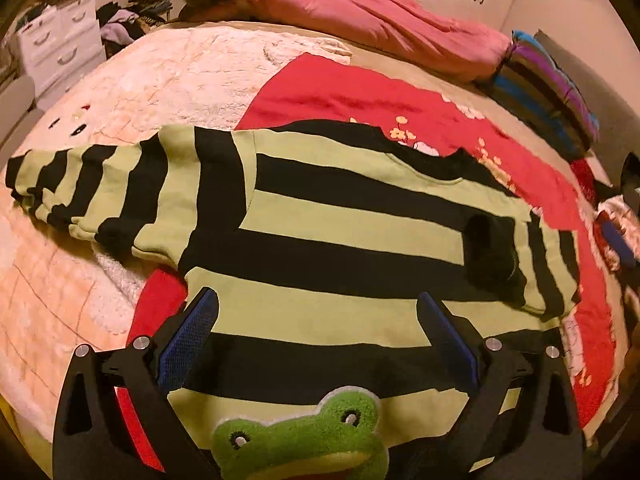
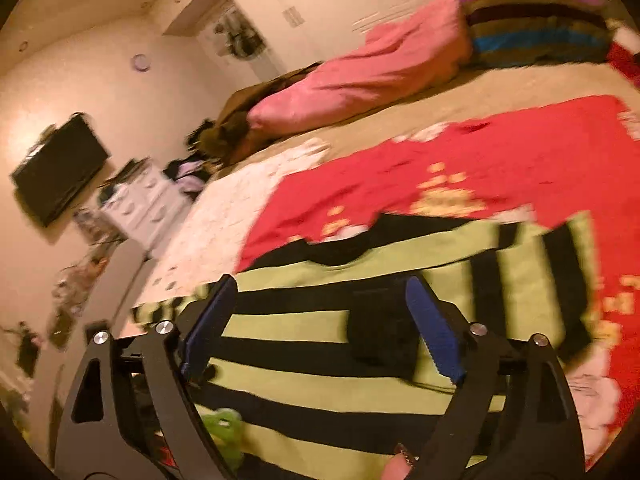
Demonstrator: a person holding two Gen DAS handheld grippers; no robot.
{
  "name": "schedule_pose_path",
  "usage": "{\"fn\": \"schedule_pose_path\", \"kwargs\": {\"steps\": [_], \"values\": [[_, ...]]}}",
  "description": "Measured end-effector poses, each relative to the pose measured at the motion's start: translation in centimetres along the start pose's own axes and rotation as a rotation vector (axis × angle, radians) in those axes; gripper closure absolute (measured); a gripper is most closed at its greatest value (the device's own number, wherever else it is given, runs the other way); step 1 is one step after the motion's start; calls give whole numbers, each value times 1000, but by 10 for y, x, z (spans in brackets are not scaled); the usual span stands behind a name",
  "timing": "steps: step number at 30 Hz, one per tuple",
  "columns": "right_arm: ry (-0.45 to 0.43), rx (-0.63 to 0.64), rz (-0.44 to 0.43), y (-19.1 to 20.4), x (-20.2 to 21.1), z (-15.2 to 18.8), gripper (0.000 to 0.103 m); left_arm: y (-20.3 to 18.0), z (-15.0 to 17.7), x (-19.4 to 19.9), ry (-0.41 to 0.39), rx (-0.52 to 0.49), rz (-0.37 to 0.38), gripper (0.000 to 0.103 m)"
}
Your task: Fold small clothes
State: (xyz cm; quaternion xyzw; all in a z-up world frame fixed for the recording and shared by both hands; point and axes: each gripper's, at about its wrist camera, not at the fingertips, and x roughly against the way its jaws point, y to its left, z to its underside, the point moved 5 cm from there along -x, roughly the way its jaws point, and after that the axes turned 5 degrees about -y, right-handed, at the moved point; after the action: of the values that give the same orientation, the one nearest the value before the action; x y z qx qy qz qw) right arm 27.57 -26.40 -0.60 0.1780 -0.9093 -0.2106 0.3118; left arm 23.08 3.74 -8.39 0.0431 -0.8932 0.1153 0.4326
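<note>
A green and black striped sweater [image 1: 340, 224] lies flat on a red blanket [image 1: 360, 96] on the bed. Its left sleeve [image 1: 88, 188] stretches out to the left; the right sleeve [image 1: 548, 264] is folded in. A green frog patch [image 1: 300, 436] sits near its hem. My left gripper [image 1: 316, 304] is open and empty just above the lower part of the sweater. In the right wrist view my right gripper [image 2: 320, 284] is open and empty above the sweater [image 2: 360, 344], near a black pocket [image 2: 380, 328]. That view is blurred.
A pink duvet [image 1: 380, 20] and a striped pillow [image 1: 548, 88] lie at the far side of the bed. A white quilt [image 1: 140, 92] covers the left part. A white drawer unit [image 1: 56, 44] and a clothes pile [image 1: 136, 12] stand beyond. A wall television [image 2: 60, 168] shows in the right wrist view.
</note>
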Motion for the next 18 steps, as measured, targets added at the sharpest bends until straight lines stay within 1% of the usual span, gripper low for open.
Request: {"fn": "schedule_pose_path", "kwargs": {"steps": [3,4,5,8,11,13,15,16,18], "values": [[-10,23,143,-27,15,5,20,-10,4,-2,3,-17,18,4],[-11,30,177,-29,18,9,20,-17,7,-3,10,-26,37,4],[-6,35,225,-41,24,16,20,-23,7,-4,19,-31,53,4],[18,70,311,-61,27,29,20,-49,6,-9,32,-59,98,4],[33,119,357,-68,24,39,20,-83,0,-16,32,-89,174,4],[39,128,373,-71,22,41,18,-107,-3,-27,44,-127,199,4],[38,100,378,-79,25,41,16,-123,-7,-39,59,-144,200,4],[34,88,380,-80,29,41,15,-130,-9,-50,81,-143,200,4],[33,65,390,-87,30,40,15,-139,-10,-70,132,-105,208,5]]}}
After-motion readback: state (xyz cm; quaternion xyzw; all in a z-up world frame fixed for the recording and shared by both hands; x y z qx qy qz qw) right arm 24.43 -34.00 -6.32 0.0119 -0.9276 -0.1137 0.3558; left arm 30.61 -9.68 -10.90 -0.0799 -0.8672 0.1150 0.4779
